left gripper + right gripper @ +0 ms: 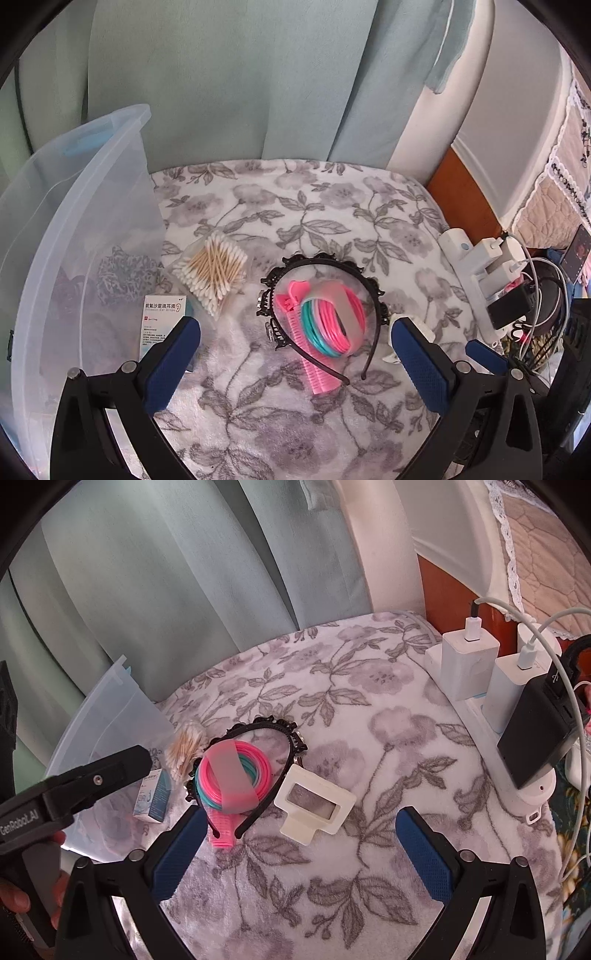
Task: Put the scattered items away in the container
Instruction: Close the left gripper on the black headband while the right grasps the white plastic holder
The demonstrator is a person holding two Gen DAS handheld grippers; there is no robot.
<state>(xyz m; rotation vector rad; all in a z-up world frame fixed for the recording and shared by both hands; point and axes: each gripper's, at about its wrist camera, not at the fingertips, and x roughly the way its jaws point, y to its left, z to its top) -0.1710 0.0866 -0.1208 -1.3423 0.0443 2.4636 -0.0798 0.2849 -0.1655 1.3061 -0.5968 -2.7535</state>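
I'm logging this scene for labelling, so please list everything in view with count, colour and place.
Clear plastic storage bin: one, translucent, left edge of blanket.
Floral fleece blanket: one, white-grey, underneath everything.
Bag of cotton swabs: one, beige-white, beside bin.
Small medicine box: one, white-blue, beside bin.
Black scalloped headband: one, centre.
Pink hair clip: one, under the bands.
Bundle of hair bands: one, pink-teal, inside headband.
Cream plastic frame: one, right of headband.
White power strip with chargers: one, right edge.
Left gripper: black-blue, open.
Right gripper: black-blue, open.
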